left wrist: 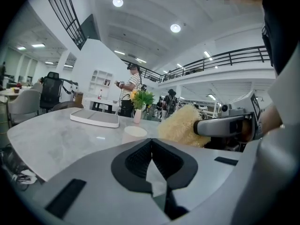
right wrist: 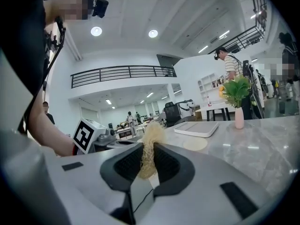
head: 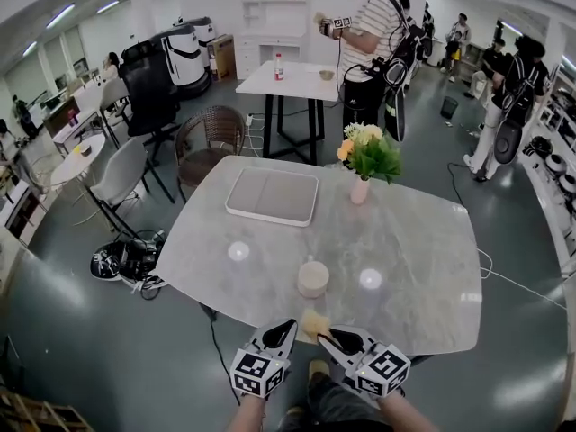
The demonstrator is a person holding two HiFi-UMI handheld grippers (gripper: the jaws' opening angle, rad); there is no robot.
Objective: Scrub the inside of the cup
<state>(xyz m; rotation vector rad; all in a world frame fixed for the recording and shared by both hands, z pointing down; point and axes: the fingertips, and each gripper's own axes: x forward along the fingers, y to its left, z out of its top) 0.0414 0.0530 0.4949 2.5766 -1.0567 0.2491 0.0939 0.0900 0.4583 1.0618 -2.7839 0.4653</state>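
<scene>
A pale beige cup [head: 313, 278] stands upright on the marble table [head: 405, 241], near its front edge. Just short of it, my right gripper [head: 326, 336] is shut on a yellow fibrous scrub sponge [head: 314, 321]. In the right gripper view the sponge [right wrist: 151, 139] sticks up between the closed jaws, with the cup [right wrist: 195, 144] ahead and to the right. My left gripper [head: 286, 329] is beside the right one, shut with nothing in it. The left gripper view has the cup [left wrist: 134, 133] ahead and the sponge [left wrist: 182, 126] to its right.
A white flat tray [head: 272, 196] lies at the table's far left. A pink vase with flowers [head: 363, 184] stands at the far middle. Chairs [head: 209, 142] and another table [head: 292, 81] lie beyond, with people standing at the back and right.
</scene>
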